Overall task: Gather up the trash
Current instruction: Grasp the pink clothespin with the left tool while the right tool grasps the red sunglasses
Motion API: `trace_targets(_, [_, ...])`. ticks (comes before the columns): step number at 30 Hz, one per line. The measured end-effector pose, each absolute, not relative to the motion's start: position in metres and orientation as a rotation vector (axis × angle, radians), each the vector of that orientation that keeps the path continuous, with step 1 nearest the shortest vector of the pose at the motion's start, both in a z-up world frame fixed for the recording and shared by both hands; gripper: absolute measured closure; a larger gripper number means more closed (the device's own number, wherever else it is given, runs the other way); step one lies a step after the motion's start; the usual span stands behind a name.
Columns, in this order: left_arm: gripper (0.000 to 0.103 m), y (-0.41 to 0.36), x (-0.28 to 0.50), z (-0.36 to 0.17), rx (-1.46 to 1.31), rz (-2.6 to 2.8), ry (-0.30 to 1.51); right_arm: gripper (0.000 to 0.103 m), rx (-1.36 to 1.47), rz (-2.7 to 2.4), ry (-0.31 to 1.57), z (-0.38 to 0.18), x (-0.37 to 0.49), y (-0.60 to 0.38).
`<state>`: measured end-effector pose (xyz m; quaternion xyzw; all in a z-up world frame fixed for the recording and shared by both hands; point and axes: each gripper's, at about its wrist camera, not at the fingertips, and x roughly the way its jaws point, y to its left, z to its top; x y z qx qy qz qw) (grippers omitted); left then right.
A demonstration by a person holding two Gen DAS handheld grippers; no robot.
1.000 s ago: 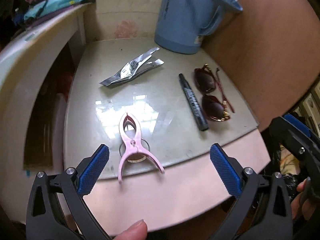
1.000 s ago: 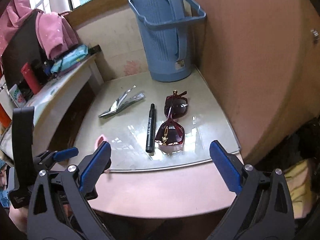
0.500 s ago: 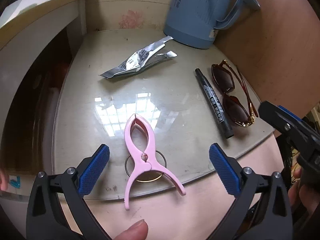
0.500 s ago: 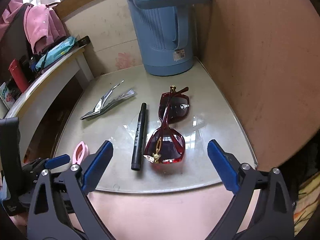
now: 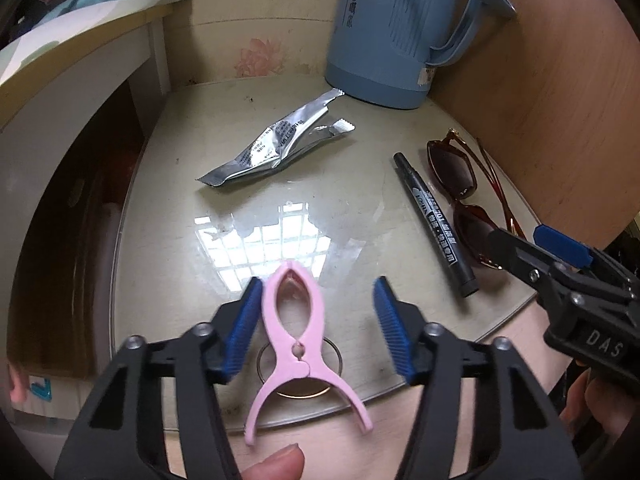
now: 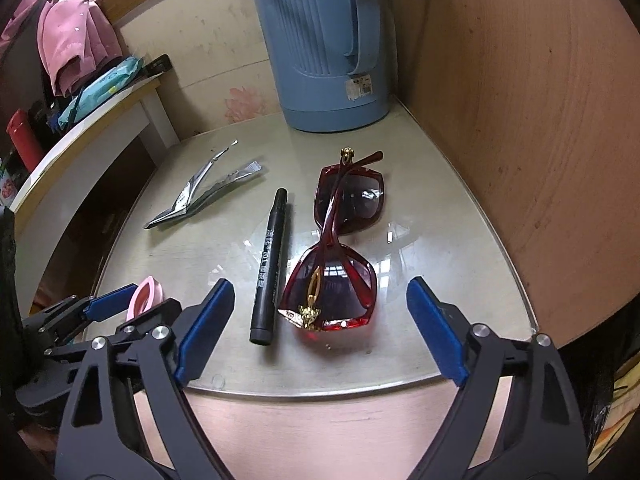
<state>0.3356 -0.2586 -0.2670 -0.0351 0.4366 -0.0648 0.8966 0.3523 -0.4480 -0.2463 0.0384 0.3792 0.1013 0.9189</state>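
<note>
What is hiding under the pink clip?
A metal ring lies on the glass under the pink clip. Its sides and lower arc show; the clip covers the part across its middle.

Crumpled silver foil wrapper (image 5: 276,148), torn open, flat on counter (image 5: 168,240), well ahead of left tool (image 5: 316,328), slightly left.

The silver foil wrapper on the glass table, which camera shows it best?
The left wrist view: the silver foil wrapper lies broad and unobstructed, its printed label facing the camera. The right wrist view shows it smaller and nearly edge-on, at the left.
</note>
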Motion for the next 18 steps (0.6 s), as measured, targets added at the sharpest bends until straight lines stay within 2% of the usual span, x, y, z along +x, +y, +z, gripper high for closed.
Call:
trace_targets(2, [0.07,-0.257,0.335,-0.267,-0.072,-0.137,0.898,0.016,0.078,0.205,0.778,-0.246,0.354,-0.447])
trace_targets(3, [0.073,-0.257,0.334,-0.267,-0.073,-0.141,0.895,0.016,0.076,0.203,0.778,-0.247,0.354,-0.446])
trace_targets(10, [0.074,-0.258,0.332,-0.268,-0.066,-0.155,0.875,0.017,0.075,0.189,0.785,-0.252,0.36,-0.441])
trace_targets(15, [0.074,-0.263,0.336,-0.268,-0.065,-0.175,0.876,0.037,0.088,0.191,0.809,-0.258,0.368,-0.441])
trace_targets(18, [0.074,-0.264,0.339,-0.268,-0.077,-0.181,0.876,0.039,0.082,0.186,0.805,-0.259,0.37,-0.44])
